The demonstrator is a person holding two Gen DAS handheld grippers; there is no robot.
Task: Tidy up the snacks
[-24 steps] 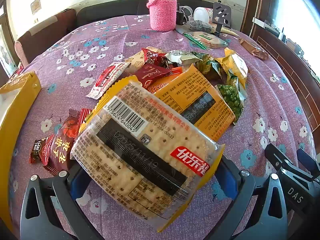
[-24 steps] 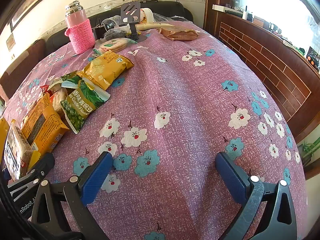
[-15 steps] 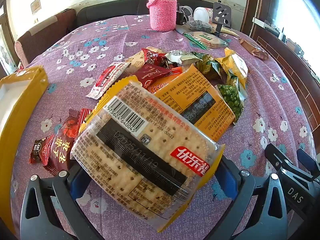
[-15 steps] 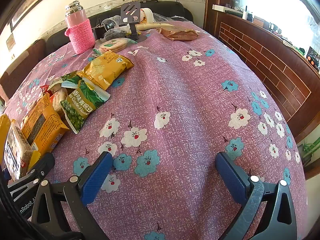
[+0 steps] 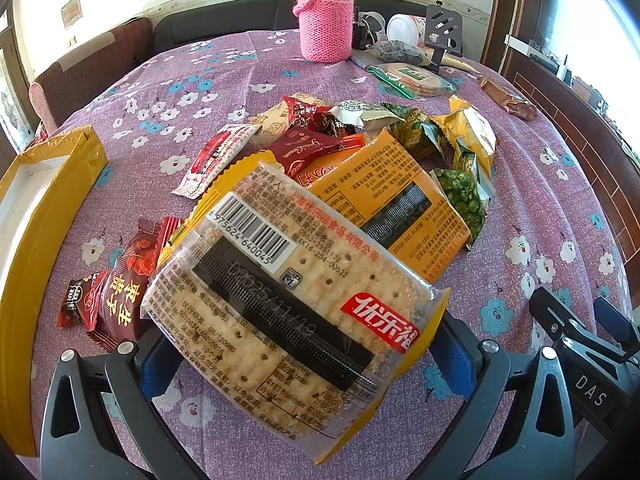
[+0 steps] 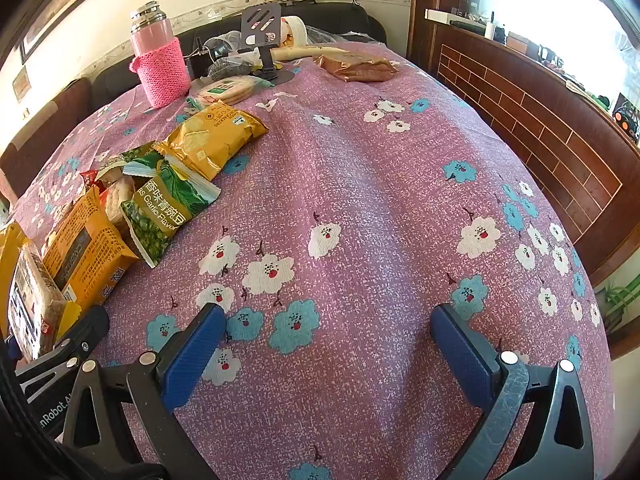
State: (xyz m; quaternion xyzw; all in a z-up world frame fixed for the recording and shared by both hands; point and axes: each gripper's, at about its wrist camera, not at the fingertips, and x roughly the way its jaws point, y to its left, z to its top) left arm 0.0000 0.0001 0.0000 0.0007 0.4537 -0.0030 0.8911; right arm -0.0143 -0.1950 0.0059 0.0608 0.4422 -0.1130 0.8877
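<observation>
A clear-and-yellow cracker pack (image 5: 288, 312) lies slanted between the fingers of my left gripper (image 5: 304, 360), leaning on the snack pile. The jaws stand wide, and the pack's corners overlap both blue pads (image 5: 452, 356); no squeeze shows. Behind it are an orange biscuit pack (image 5: 384, 200), green pea bags (image 5: 460, 196), red candy wrappers (image 5: 120, 292) and more small packets. A yellow box (image 5: 48, 208) sits at the left edge. My right gripper (image 6: 328, 344) hangs open over bare tablecloth, right of the pile, with nothing between its fingers.
At the table's far side stand a pink flask in a knitted sleeve (image 5: 324, 20), a phone stand (image 6: 262, 36), a round wrapped flatbread (image 6: 228, 88) and a brown packet (image 6: 356, 68). A wooden sideboard (image 6: 540, 128) runs along the right. The floral tablecloth (image 6: 380, 200) covers the table.
The yellow box has slid further into the left wrist view from the left edge. Both grippers and the snacks have kept still.
</observation>
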